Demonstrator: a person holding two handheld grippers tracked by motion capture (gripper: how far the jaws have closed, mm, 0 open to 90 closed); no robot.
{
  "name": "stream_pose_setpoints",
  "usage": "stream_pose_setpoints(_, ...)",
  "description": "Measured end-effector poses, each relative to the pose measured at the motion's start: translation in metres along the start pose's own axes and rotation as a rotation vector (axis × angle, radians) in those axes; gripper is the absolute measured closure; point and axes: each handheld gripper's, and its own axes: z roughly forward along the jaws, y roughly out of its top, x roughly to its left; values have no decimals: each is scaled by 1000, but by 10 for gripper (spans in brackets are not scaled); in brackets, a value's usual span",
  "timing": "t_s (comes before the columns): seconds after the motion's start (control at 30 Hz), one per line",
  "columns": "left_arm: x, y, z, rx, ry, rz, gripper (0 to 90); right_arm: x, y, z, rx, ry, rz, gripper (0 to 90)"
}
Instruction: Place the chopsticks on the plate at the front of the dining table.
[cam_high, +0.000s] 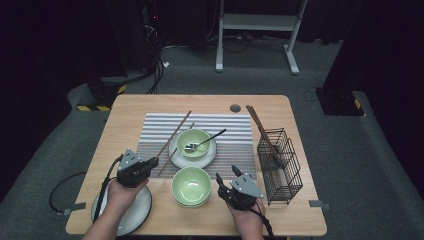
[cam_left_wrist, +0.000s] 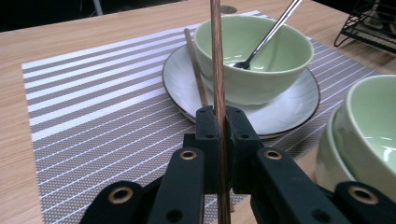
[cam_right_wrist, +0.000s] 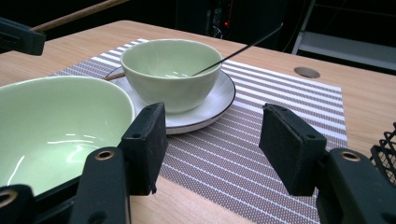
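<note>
The worktop (cam_high: 130, 107) was pale matt wood, the striped mat (cam_left_wrist: 93, 93) a coarse woven cloth, the green bowls (cam_right_wrist: 170, 70) and white plate (cam_left_wrist: 289, 109) glossy glazed ceramic, the chopstick (cam_left_wrist: 216, 56) smooth brown wood, the spoon (cam_left_wrist: 268, 35) shiny metal, and the rack (cam_high: 280, 165) at the frame's right black wire.

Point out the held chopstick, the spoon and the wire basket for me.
held chopstick (cam_left_wrist: 216, 56), left gripper view, on its shaft above the fingers.
spoon (cam_high: 191, 147), high view, on its scoop inside the far bowl.
wire basket (cam_high: 285, 170), high view, on its mesh side.
</note>
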Motion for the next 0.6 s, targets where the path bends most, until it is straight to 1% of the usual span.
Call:
stream_pose_setpoints(0.1, 1, -1, 2, 12, 13, 2, 847, 0, -3, 0, 8, 10, 3, 403)
stream_pose_setpoints(0.13, 2, -2, 2, 18, 15, -7, 847, 1, -3, 0, 8, 15, 2, 402)
stream_pose_setpoints(0.17, 2, -2, 2, 18, 15, -7, 847, 1, -3, 0, 8, 15, 2, 402)
stream_pose_setpoints(0.2, 2, -4, 4, 29, 19, -13, 847, 2, -4, -1, 7, 18, -1, 402)
stream_pose_setpoints(0.3, 3, -3, 5, 42, 29, -6, 847, 4, -4, -2, 2, 22, -12, 402)
stream_pose_setpoints(0.37, 5, -2, 5, 50, 32, -13, 847, 4, -4, -4, 5, 25, -10, 402)
stream_pose_setpoints(0.4, 5, -1, 5, 54, 35, -9, 847, 2, -5, -5, 12, 28, 7, 402)
stream_pose_setpoints(0.5, 6, -1, 6, 65, 40, -6, 847, 1, -5, -6, 13, 25, 11, 402)
stream_pose_setpoints(0.6, 10, -2, 8, 80, 47, -11, 847, 1, -6, -7, 16, 22, 10, 402)
